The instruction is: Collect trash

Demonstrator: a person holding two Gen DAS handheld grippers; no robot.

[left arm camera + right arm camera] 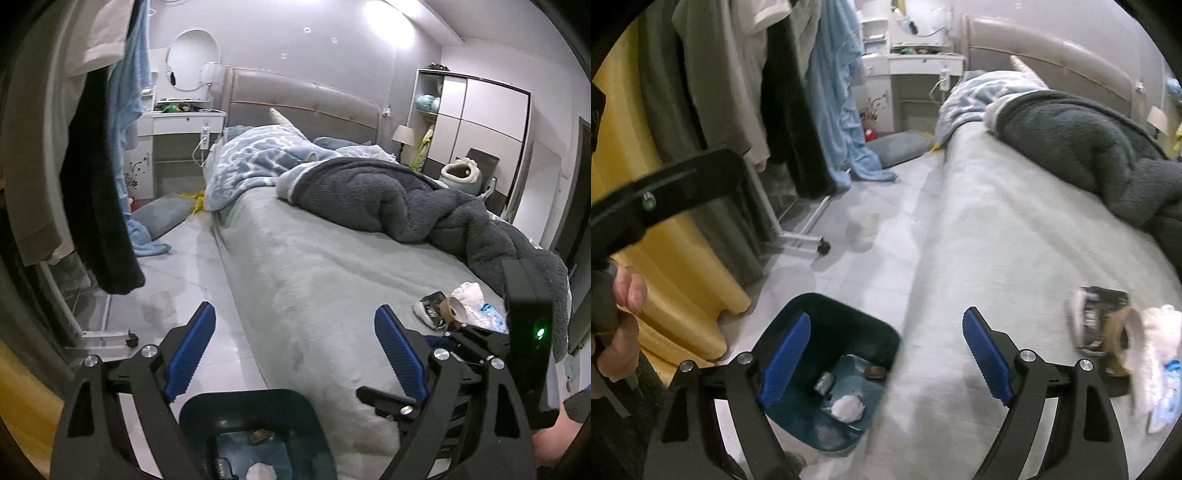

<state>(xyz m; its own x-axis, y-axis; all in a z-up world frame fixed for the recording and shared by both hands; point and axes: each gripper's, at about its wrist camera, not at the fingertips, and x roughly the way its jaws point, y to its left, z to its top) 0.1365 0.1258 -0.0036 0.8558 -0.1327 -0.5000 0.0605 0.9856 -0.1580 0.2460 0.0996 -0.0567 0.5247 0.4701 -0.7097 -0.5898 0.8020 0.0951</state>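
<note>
Both wrist views face headboard-ward, sharing bed [314, 266] and bin [831, 369]

We saw a bare stretch of bed [979, 229] between its floor-side edge and the dark grey blanket [388, 195], wide enough for a gripper to pass. The bin [827, 369] stood on the floor just beside the bed, its mouth open. Hanging clothes [731, 92] and a rack foot [809, 243] crowded the aisle's far side. Blurred litter [1123, 332] seemed to block the bed's right edge.
</note>
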